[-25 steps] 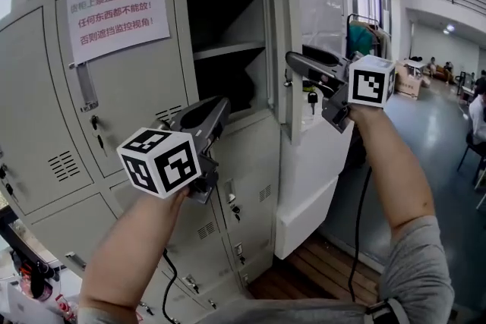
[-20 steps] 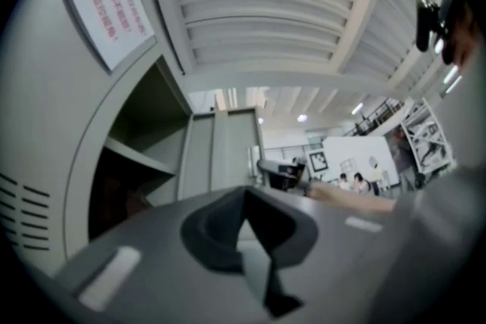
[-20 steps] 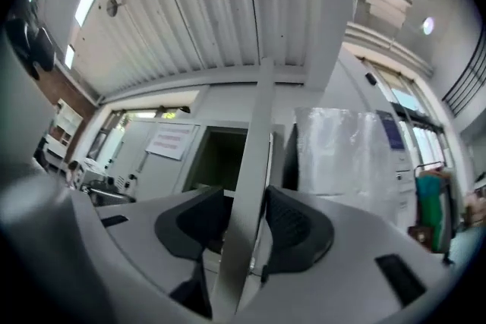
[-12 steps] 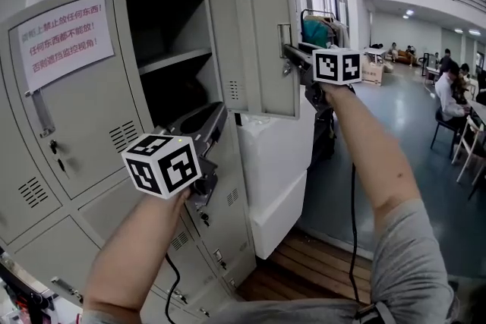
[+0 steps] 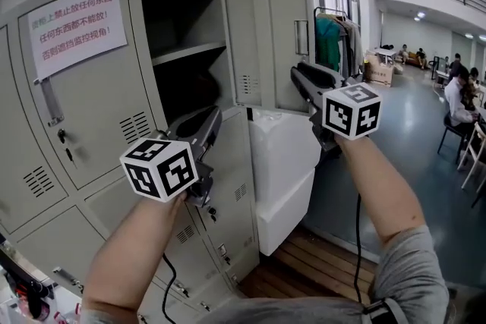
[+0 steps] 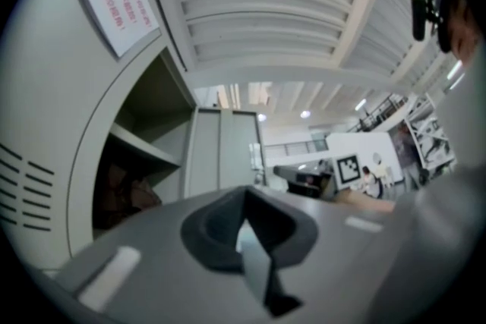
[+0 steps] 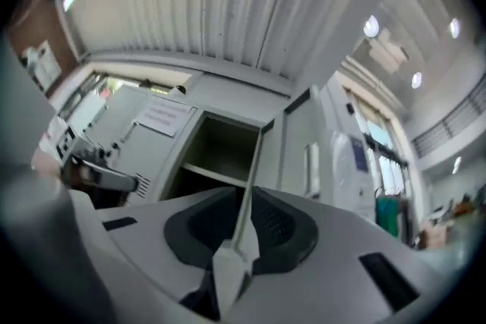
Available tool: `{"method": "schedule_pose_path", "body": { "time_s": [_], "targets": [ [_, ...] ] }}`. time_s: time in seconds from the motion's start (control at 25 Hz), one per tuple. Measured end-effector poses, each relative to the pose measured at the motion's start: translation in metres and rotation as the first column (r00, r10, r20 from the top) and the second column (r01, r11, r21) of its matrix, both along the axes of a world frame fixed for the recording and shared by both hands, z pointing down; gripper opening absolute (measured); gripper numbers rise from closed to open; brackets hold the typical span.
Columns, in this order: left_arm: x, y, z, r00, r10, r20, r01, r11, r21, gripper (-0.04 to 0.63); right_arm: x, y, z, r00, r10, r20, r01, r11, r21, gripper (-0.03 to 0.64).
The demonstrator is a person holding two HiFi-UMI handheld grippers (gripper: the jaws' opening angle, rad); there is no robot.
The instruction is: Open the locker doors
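The top locker door [image 5: 269, 34] stands swung wide, just ahead of and above the right claw [image 5: 300, 76], with its handle [image 5: 301, 36] over the claw's tip and clear of it. The right claw's jaws are closing to a thin slit with nothing between them, probably because this door needs no more pulling. The open compartment [image 5: 186, 49] lies straight ahead of the left claw [image 5: 205, 121]. That claw is closed and empty, held low and apart from the lockers, likely waiting its turn. The door with the notice [image 5: 76, 19], up and to the left claw's left, is shut, as are the doors below it, so most of the task remains.
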State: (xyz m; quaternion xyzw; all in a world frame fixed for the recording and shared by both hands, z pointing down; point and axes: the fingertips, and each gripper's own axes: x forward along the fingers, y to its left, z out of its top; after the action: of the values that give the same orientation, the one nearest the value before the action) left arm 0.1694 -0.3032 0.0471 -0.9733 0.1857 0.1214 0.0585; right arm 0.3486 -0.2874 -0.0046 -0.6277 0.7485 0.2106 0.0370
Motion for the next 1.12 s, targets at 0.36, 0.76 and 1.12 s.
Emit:
{"method": "schedule_pose_path", "body": {
  "time_s": [0.36, 0.76, 1.12],
  "targets": [
    [-0.013, -0.008, 0.015, 0.999, 0.032, -0.023, -0.033, 0.999, -0.041, 0.002, -0.036, -0.02, 0.065, 0.984, -0.123, 0.128, 0.141, 0.979, -0.146, 0.02],
    [-0.12, 0.009, 0.059, 0.981, -0.189, -0.04, 0.189, 0.982, -0.018, 0.003, -0.193, -0.022, 0.15, 0.874, -0.468, 0.129, 0.485, 0.841, -0.24, 0.02],
    [-0.327, 0.063, 0.242, 0.781, -0.619, 0.082, 0.624, 0.771, -0.127, 0.003, -0.436, -0.017, 0.321, 0.636, -0.759, 0.14, 0.738, 0.544, -0.399, 0.04]
  ]
}}
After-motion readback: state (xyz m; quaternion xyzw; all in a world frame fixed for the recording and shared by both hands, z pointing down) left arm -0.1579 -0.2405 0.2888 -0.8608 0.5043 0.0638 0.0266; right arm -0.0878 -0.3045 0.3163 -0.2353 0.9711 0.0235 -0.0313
